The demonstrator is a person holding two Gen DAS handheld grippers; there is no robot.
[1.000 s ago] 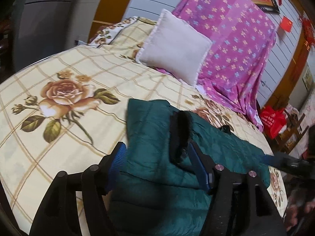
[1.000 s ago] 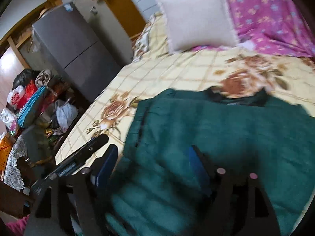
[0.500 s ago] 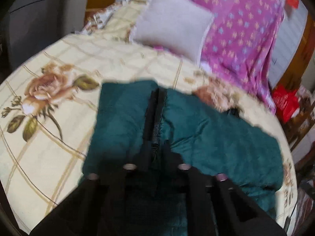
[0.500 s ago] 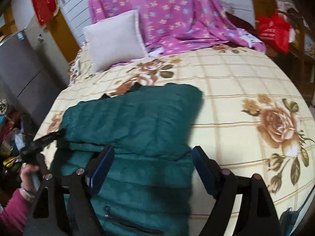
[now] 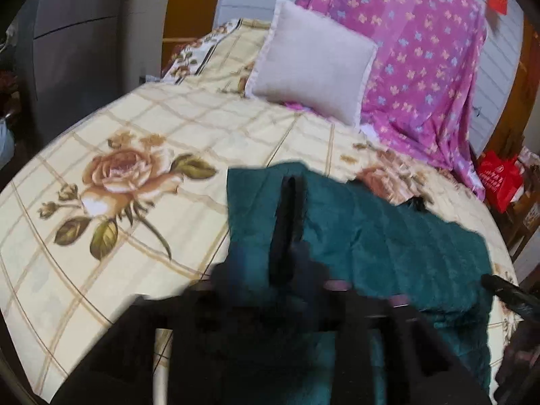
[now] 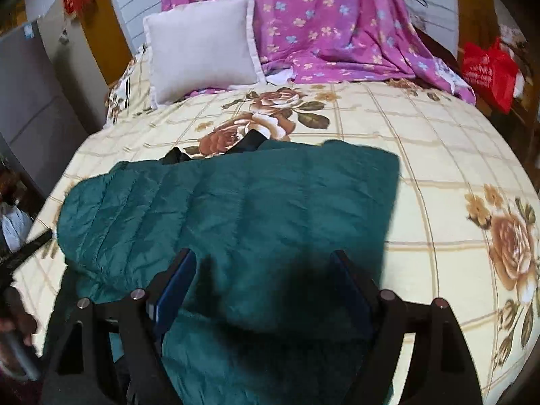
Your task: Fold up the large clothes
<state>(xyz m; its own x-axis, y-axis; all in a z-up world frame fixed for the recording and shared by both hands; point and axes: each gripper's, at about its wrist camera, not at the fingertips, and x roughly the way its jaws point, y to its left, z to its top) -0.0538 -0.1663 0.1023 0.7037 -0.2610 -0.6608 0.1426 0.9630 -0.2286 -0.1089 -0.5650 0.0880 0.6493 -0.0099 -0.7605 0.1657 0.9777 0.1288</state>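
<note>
One garment on the bed: a teal quilted jacket point(image 6: 236, 209), folded over on itself, lying on the rose-print bedspread point(image 6: 438, 175). No containers apart from a red bag point(image 6: 489, 71) off the far right corner of the bed; its contents cannot be read.

Right wrist view: the jacket spreads ahead of and beneath the right gripper point(image 6: 266, 290), its folded layer running between the two blue pads point(image 6: 175, 287). Jaws stand wide apart, pads clear of the fabric on both sides, nothing gripped.

Left wrist view: the left gripper point(image 5: 290, 276) is heavily blurred. The jacket's black zipper strip point(image 5: 287, 222) rises from between the fingers, teal fabric on either side. Jaws are opening, roughly half apart; fabric sits between them, but whether the pads press it cannot be told.

Beyond the jacket from both grippers: a white pillow point(image 6: 202, 44) leaning against a purple flowered sheet point(image 6: 320, 17). A grey cabinet point(image 6: 30, 101) stands left of the bed.
</note>
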